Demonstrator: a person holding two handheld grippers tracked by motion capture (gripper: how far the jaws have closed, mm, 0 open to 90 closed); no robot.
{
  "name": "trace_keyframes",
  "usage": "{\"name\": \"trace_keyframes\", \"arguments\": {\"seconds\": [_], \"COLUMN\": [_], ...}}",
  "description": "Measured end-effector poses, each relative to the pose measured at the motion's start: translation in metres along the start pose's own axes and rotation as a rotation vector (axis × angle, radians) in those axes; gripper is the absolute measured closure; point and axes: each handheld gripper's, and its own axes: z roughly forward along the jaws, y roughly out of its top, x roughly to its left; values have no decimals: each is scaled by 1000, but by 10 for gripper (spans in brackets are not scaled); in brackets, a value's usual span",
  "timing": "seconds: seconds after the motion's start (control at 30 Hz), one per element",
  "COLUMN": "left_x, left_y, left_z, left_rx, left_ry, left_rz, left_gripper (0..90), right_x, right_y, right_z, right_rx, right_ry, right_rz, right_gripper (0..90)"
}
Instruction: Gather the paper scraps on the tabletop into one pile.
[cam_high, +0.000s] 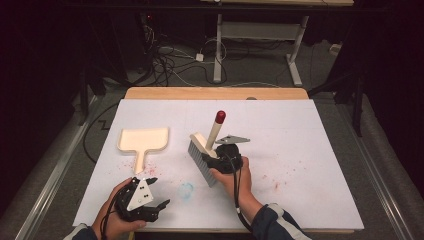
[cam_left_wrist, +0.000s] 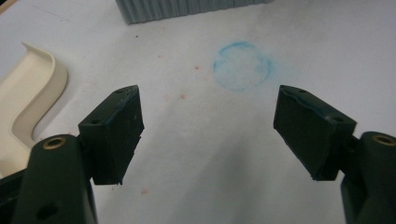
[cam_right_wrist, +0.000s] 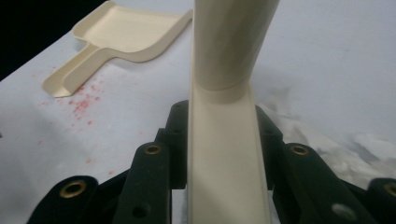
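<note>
We hold the right gripper (cam_high: 212, 151) pinched on a cream plastic hand brush (cam_high: 205, 150) with a long block of grey bristles and a tapering round handle capped in dark red; its black jaws press against both sides of the smooth cream back of the brush (cam_right_wrist: 227, 154), just below where the handle widens into a cone. The brush stands near the middle of the white paper-covered table (cam_high: 310, 165), bristles down on the sheet and handle tilted up and away from us. Our left gripper (cam_high: 152, 197) rests low near the front edge with its jaws spread wide and nothing between them; the matte black pads (cam_left_wrist: 114, 133) show blue smears along their edges. A flat cream plastic dustpan (cam_high: 142, 142) with a raised curved rim and a short handle lies to the left of the brush, apart from it. Fine red specks (cam_right_wrist: 79, 103) dust the paper beside the dustpan's handle, and a faint blue chalky ring (cam_left_wrist: 243, 65) marks the sheet between the grippers. We can read no writing or labels anywhere.
</note>
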Motion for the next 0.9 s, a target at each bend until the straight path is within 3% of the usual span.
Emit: {"name": "trace_keyframes", "arguments": {"seconds": [0.13,0.33,0.43,0.73,0.9], "left_x": [-2,-4,-5,-6,-5], "left_y": [1,1,2,3,2], "left_z": [1,3,5,5,4], "left_rx": [14,24,35,32,31], "left_ry": [-8,-22,-29,-35,-33], "left_rz": [8,14,20,24,24], "left_gripper": [232,232,232,232,230], "right_x": [-14,-34,-42,-40,-41], "right_y": [-3,-6,-10,-9,-5], "right_z": [-5,-25,-31,-49,-63], "right_rx": [1,-20,-20,-36,-52], "right_ry": [-19,-98,-106,-116,-93], "right_rz": [47,83,115,73,62], "right_gripper": [673,674,673,675,674]}}
